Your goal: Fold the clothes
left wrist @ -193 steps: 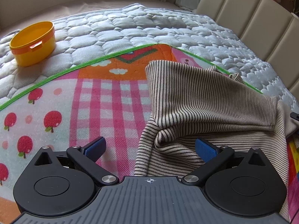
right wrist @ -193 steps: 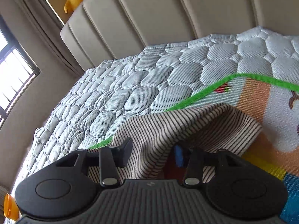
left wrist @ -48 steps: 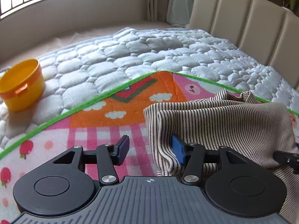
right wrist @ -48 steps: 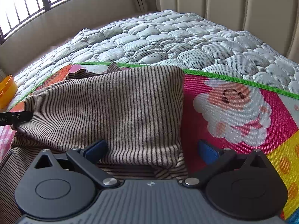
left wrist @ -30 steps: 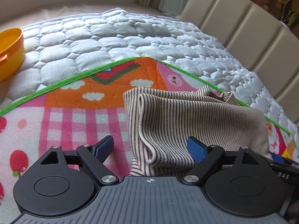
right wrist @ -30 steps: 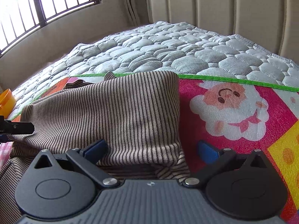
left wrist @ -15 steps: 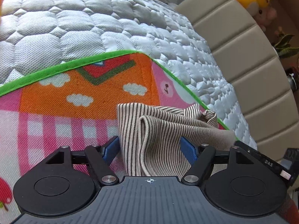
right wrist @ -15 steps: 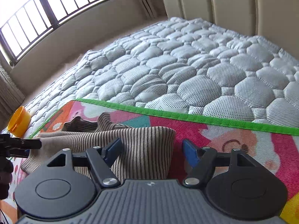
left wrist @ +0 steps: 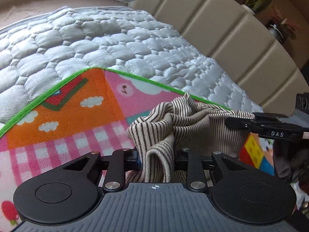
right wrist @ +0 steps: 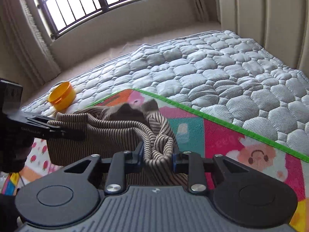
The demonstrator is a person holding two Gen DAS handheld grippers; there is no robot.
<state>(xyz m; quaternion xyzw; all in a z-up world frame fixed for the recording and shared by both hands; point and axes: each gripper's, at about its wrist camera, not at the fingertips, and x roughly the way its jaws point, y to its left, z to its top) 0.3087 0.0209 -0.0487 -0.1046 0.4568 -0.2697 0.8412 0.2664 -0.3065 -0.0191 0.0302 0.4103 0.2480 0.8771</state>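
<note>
Both tongs pinch bunched folds of the striped top [left wrist: 195, 123]: left tongs [left wrist: 157, 159] and right tongs [right wrist: 157, 159] each hold one end, so it hangs slack between them above the mat [left wrist: 77, 116], ready for laying over.

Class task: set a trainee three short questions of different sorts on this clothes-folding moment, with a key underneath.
1. True or false: the left tongs are shut on the striped garment.
2. Multiple choice: the yellow tub sits on A) the play mat, B) the grey quilted mattress, C) the garment.
3. Fill in: the border of the cartoon play mat is ____ in colour.

Key:
1. True; the right tongs also pinch a bunched fold of it.
2. B
3. green
</note>
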